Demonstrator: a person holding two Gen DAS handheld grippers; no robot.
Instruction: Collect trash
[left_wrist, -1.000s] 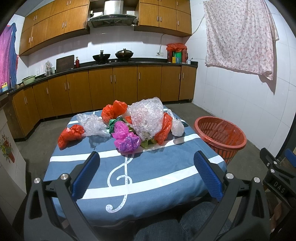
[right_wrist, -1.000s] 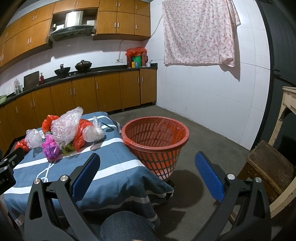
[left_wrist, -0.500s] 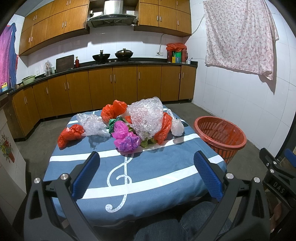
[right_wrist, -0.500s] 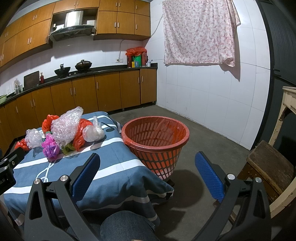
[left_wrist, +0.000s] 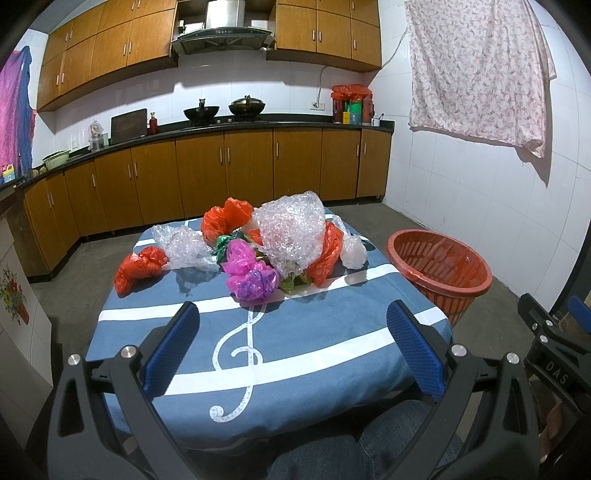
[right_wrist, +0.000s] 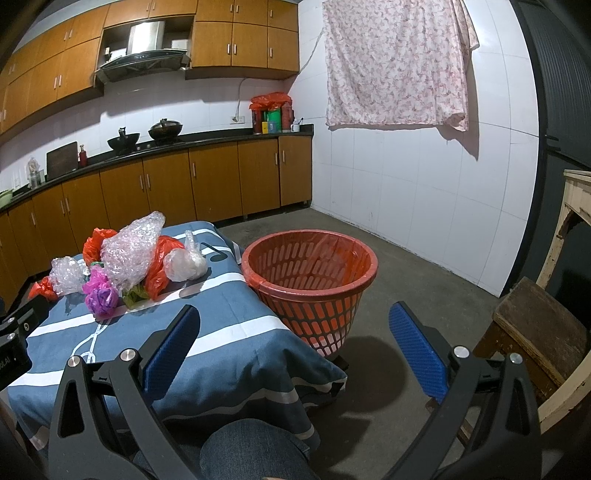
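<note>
Two grippers hang over the near edge of a table (left_wrist: 332, 354) draped in a blue cloth with white stripes and a treble clef, and neither touches anything. Left gripper (left_wrist: 293, 345) has its blue-padded fingers spread wide and empty, aimed at the trash heaped on the far half of the cloth, well apart from it. Right gripper (right_wrist: 295, 349) is likewise spread wide and empty, looking past the table's right corner toward the basket (right_wrist: 310, 254). The pile holds a big wad of bubble wrap (left_wrist: 290, 229) in the middle, a pink bag (left_wrist: 251, 273) just in front of it, orange bags (left_wrist: 225, 218) behind and to its right, a green scrap (left_wrist: 223, 245) tucked between, a clear bag (left_wrist: 352, 251) at the right end, a smaller clear wad (left_wrist: 183, 247) to the left, and a red bag (left_wrist: 138, 266) lying alone at the far left. The orange slotted basket stands on the floor just beside the table's right edge, lined with thin red plastic. A denim-clad knee (right_wrist: 255, 450) shows below both grippers.
</note>
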